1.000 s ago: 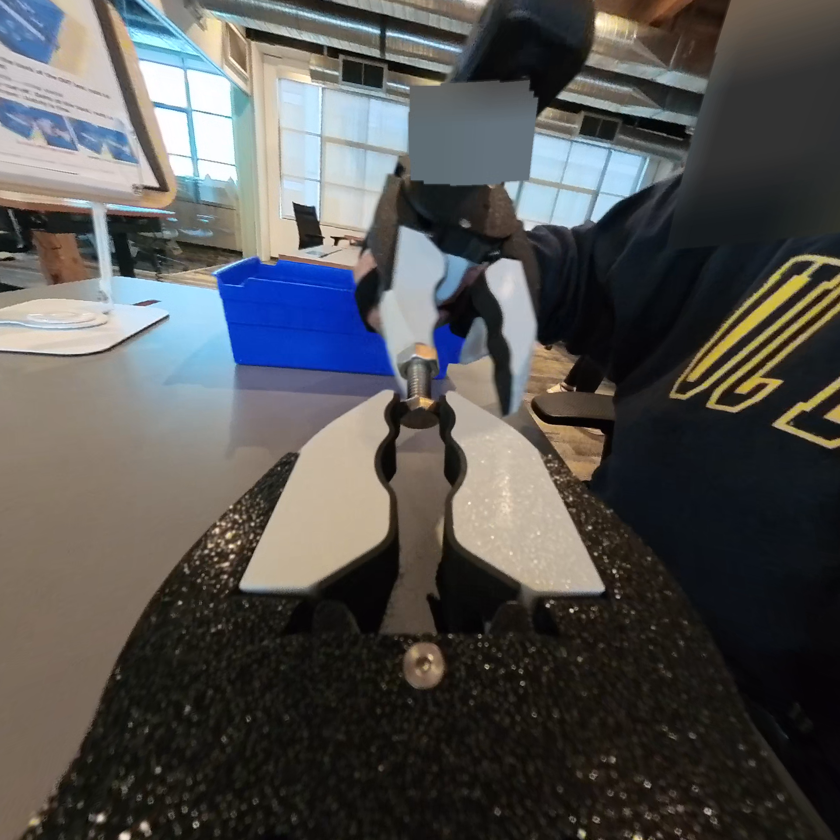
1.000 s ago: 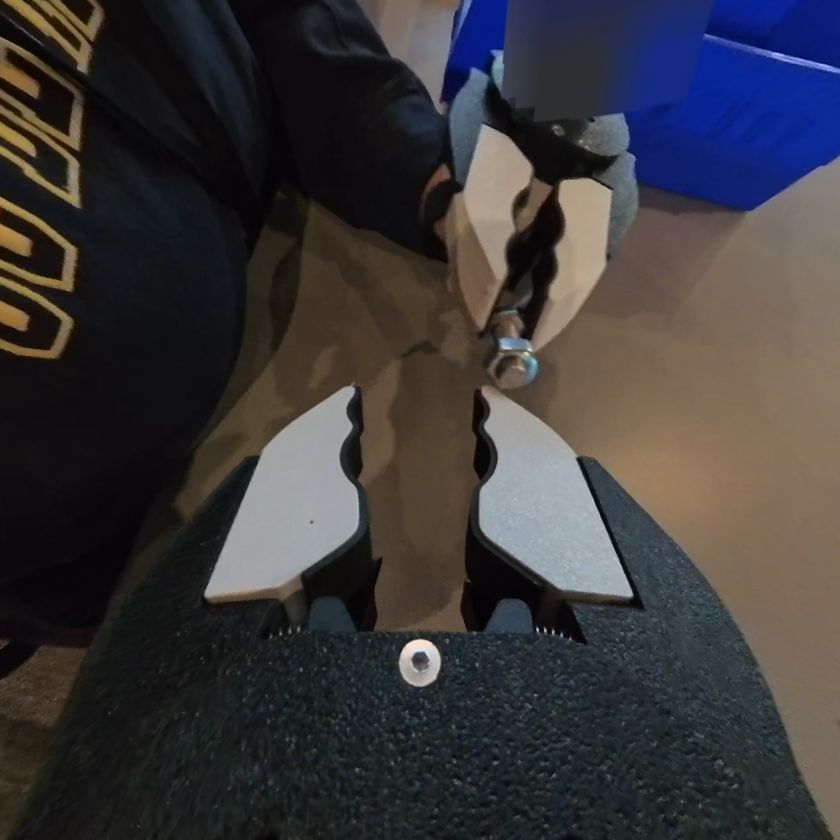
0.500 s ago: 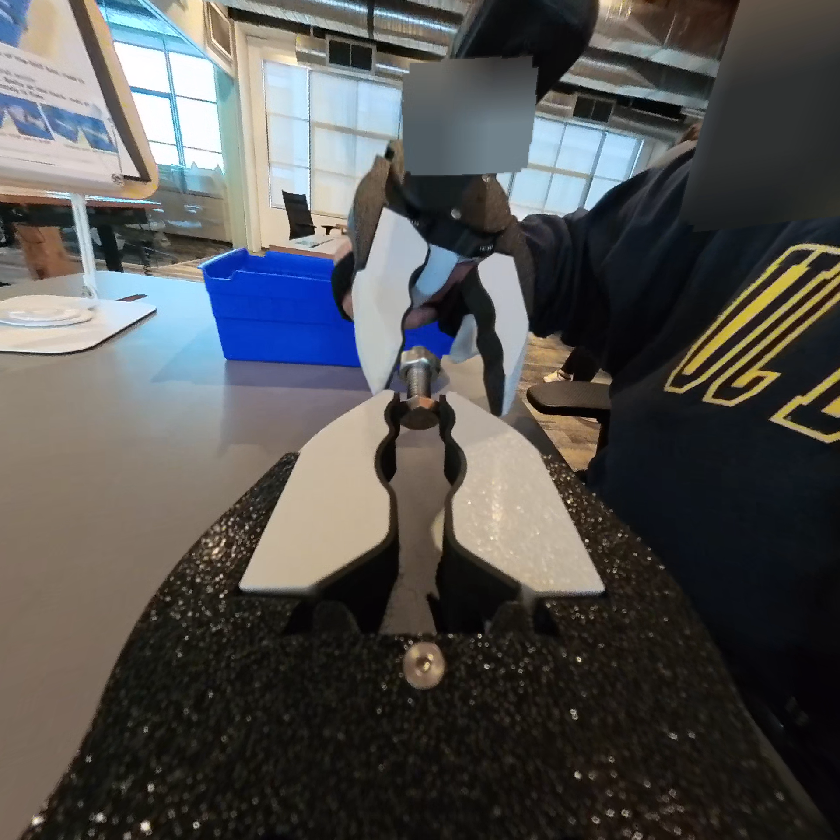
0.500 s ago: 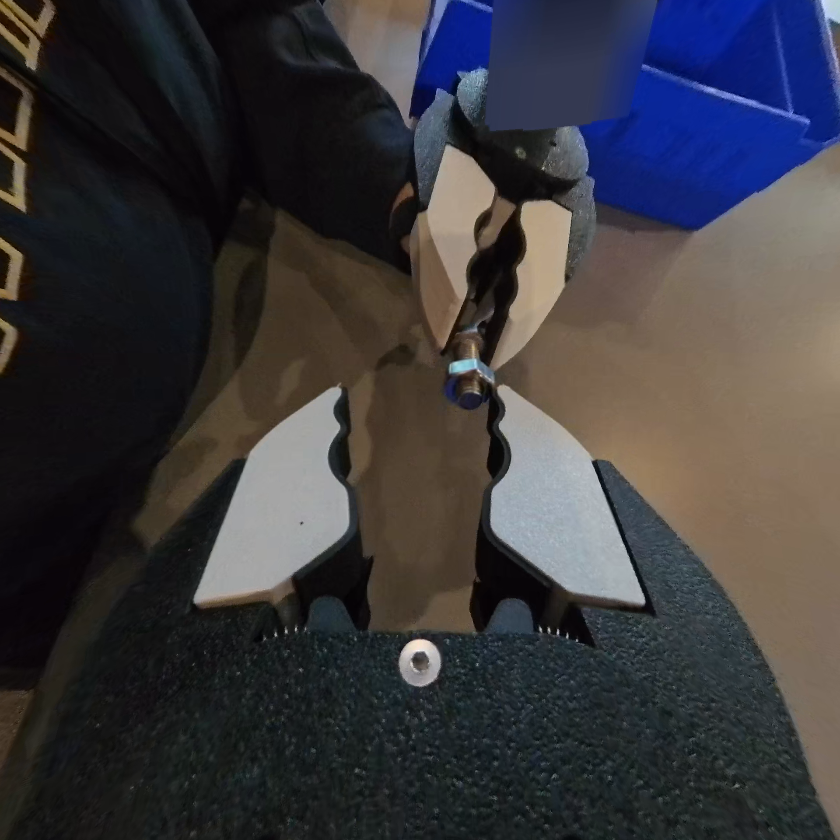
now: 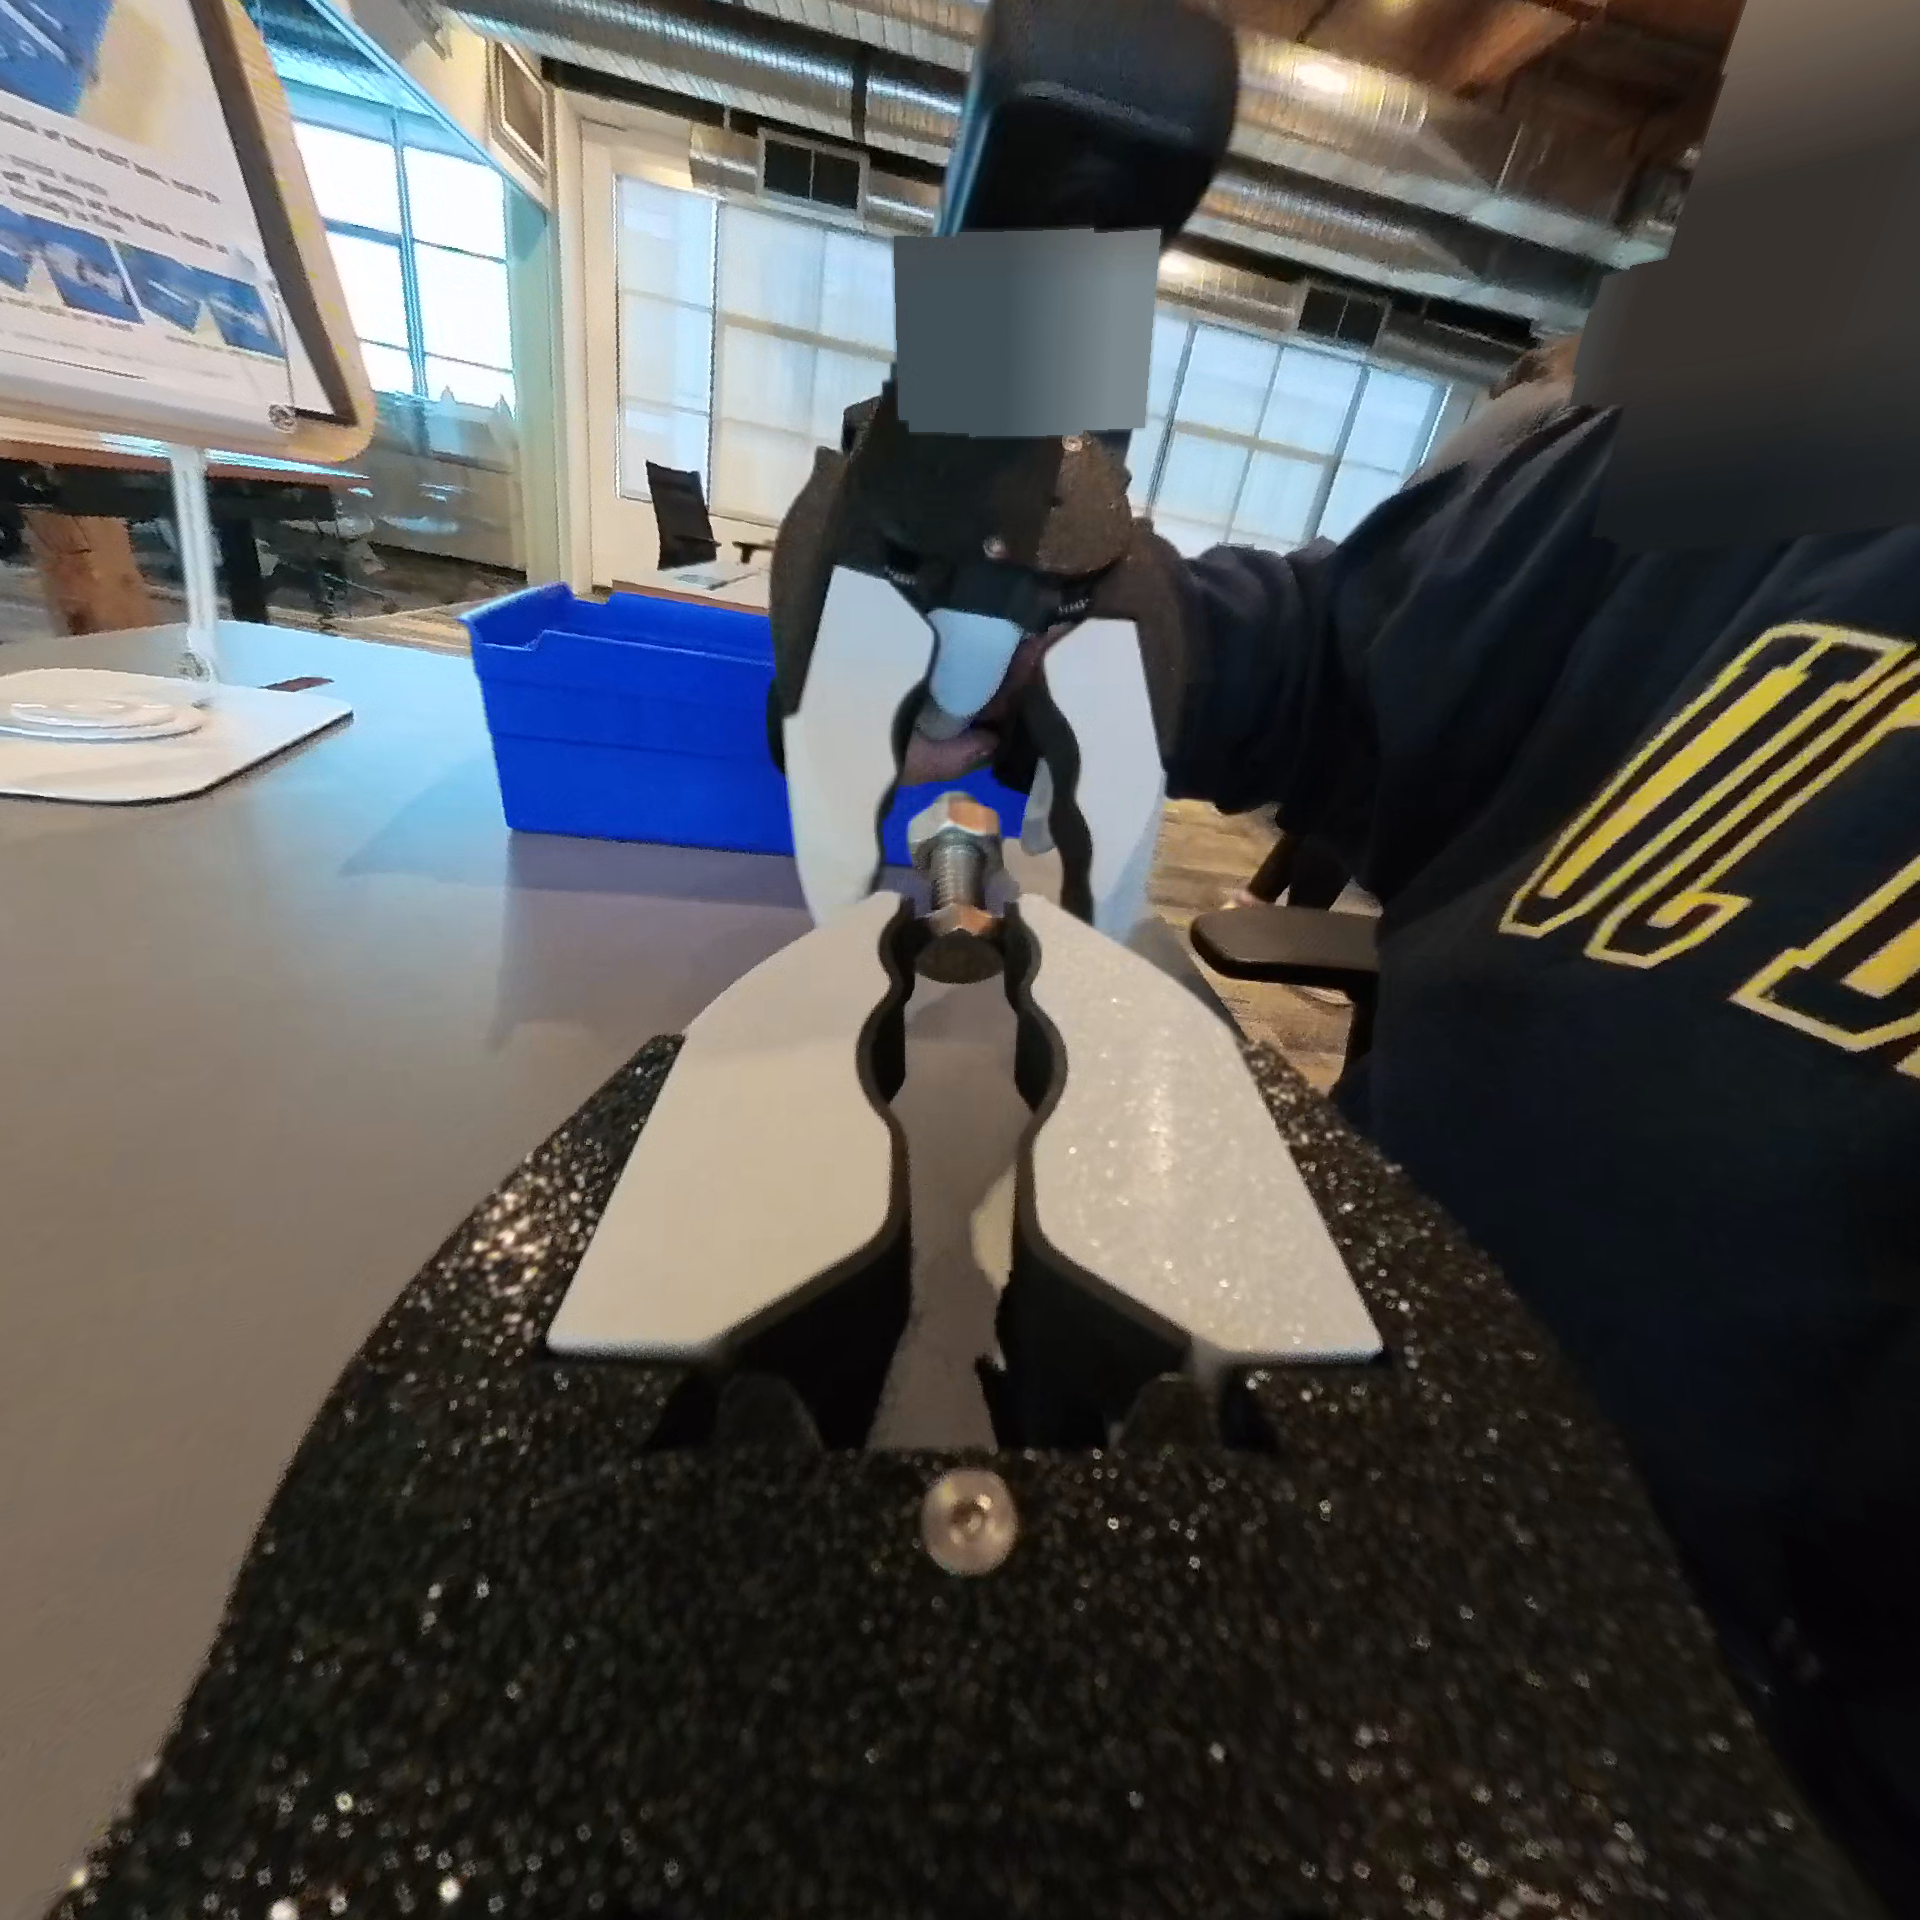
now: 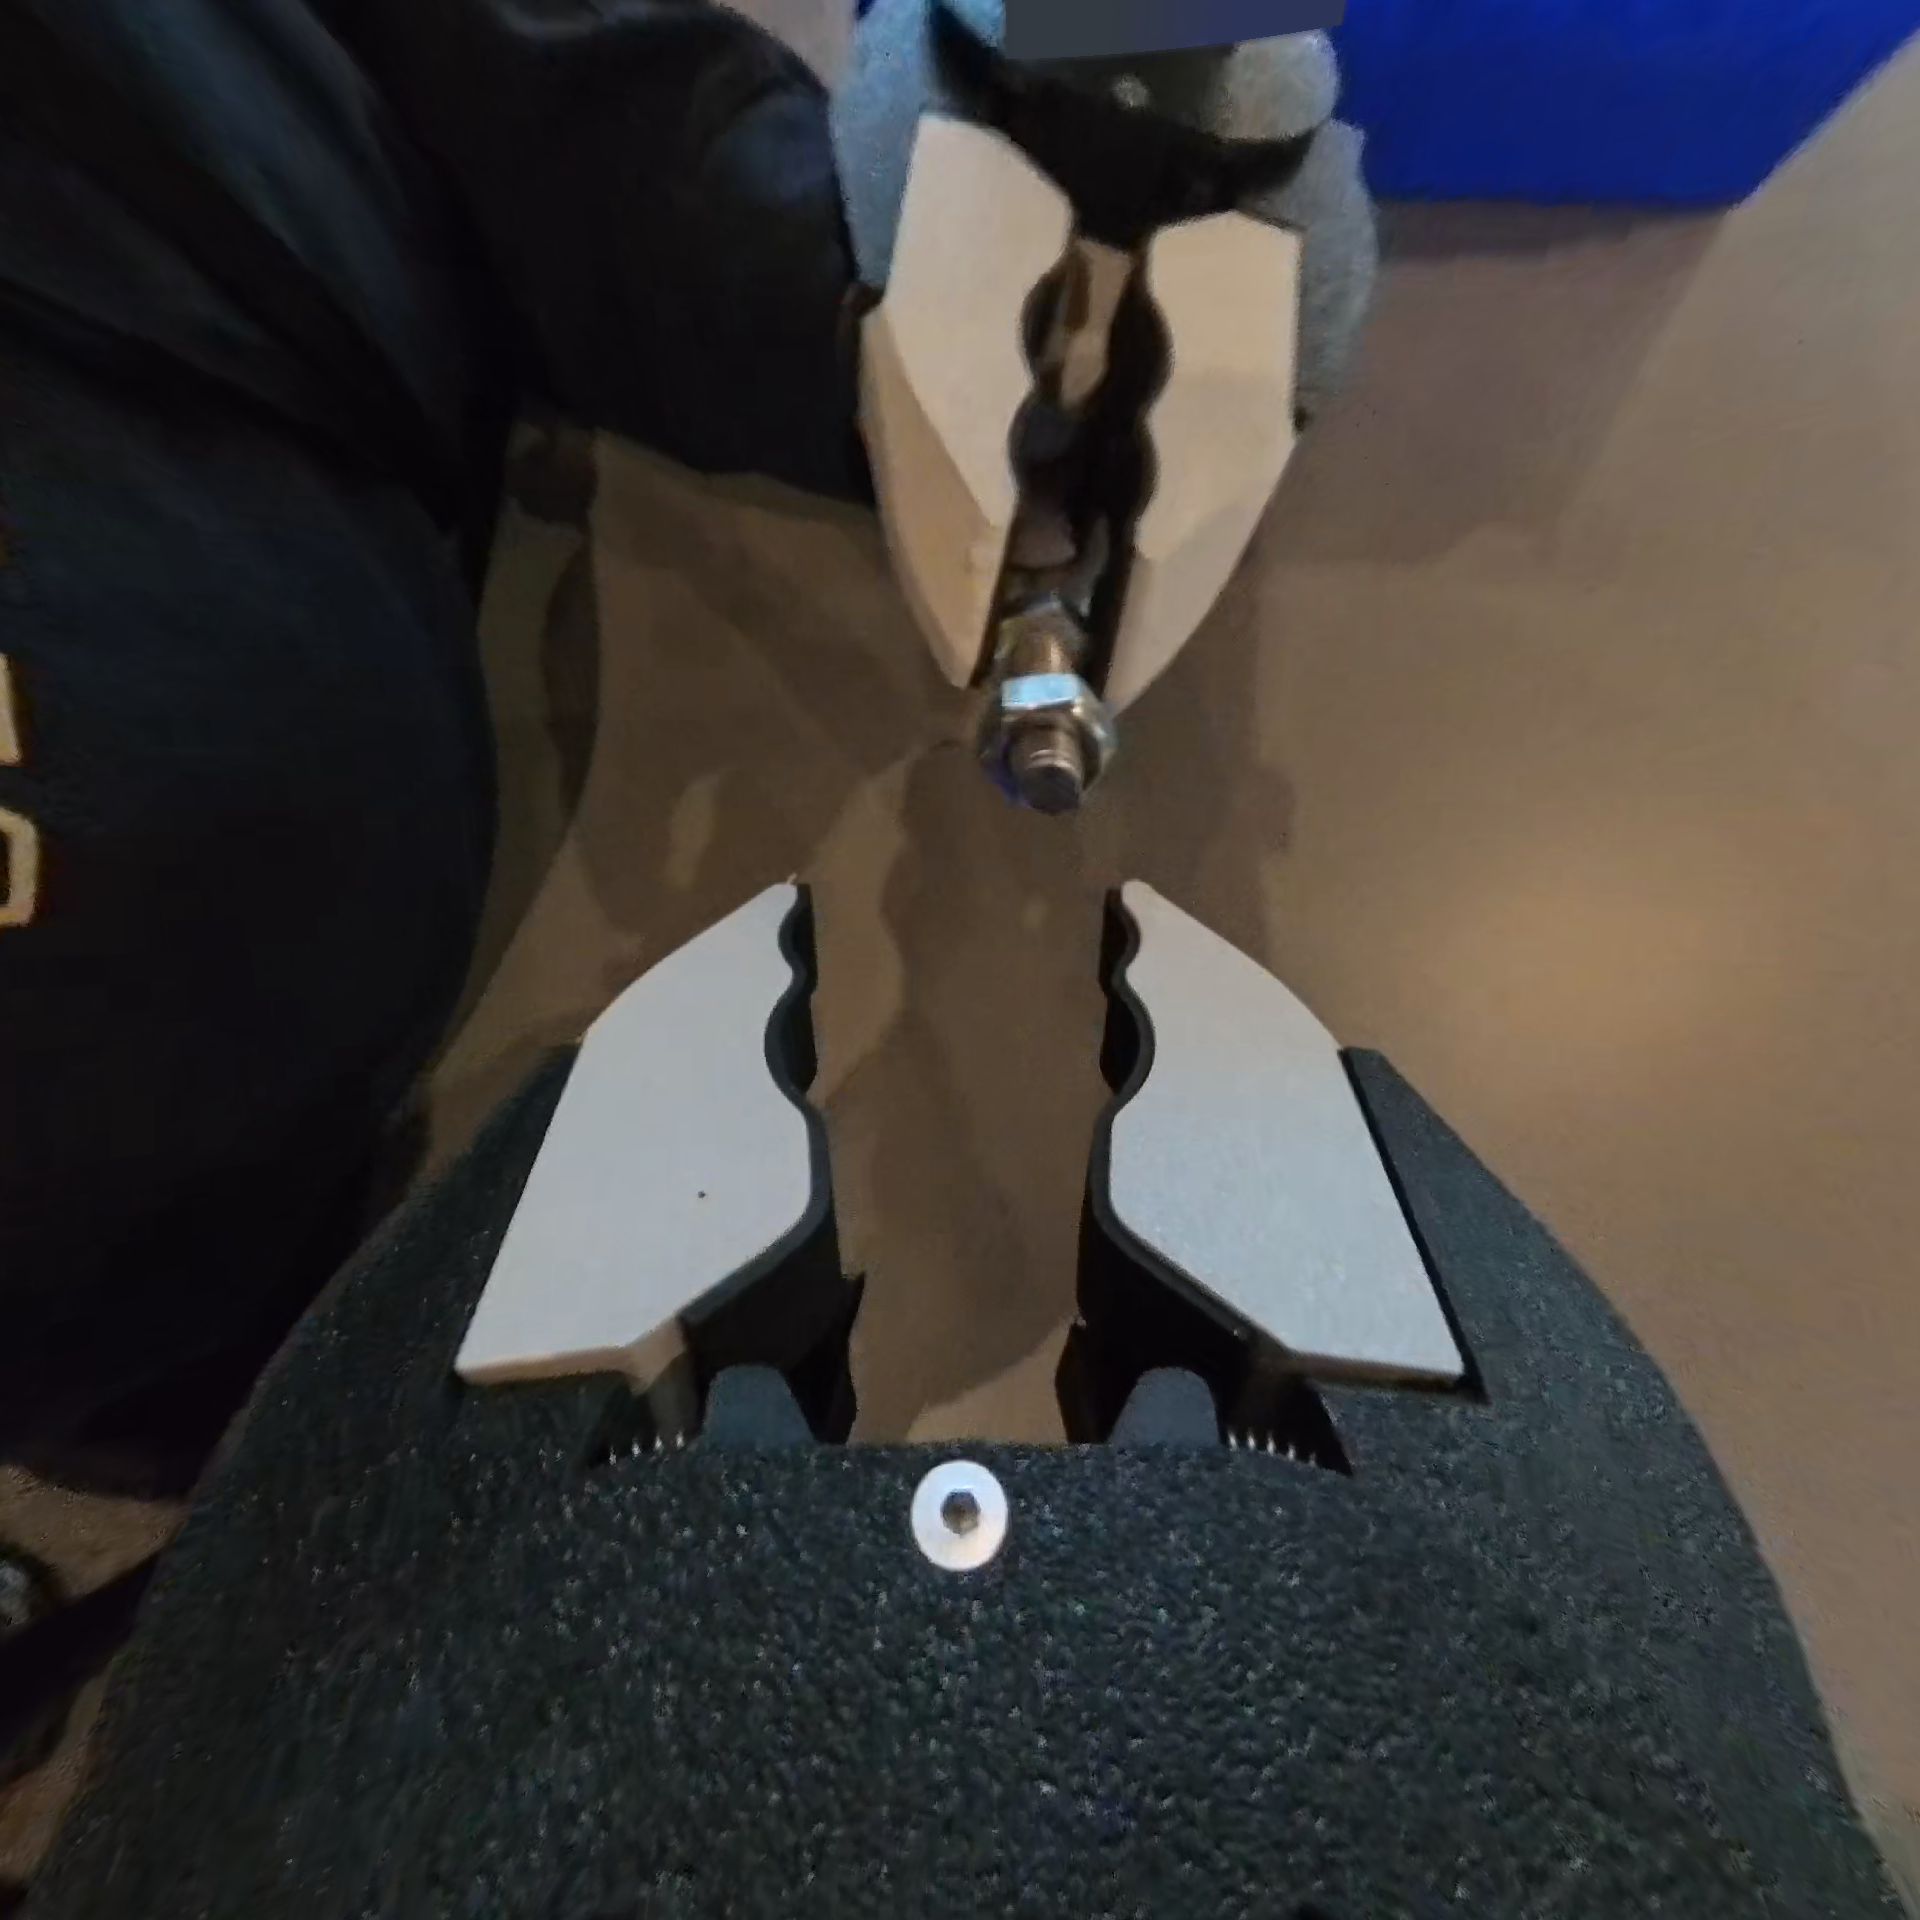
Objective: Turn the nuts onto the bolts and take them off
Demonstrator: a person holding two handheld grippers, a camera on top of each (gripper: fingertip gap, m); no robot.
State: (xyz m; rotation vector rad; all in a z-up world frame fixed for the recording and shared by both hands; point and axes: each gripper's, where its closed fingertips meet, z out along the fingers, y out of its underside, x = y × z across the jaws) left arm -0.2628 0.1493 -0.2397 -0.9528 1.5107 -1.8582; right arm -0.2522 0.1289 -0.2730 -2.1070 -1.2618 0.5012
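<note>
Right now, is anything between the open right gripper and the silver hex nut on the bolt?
Nothing visible: only open air lies between the right gripper and the silver hex nut, threaded on the steel bolt held by the left gripper.

A blue plastic bin [image 5: 623, 717] stands on the smooth grey tabletop [image 5: 260, 987]. Well to its left, a framed printed sign [image 5: 156, 229] rises on a clear post from a white rounded base [image 5: 156, 727]. Large paned windows [image 5: 790, 343] fill the background.
</note>
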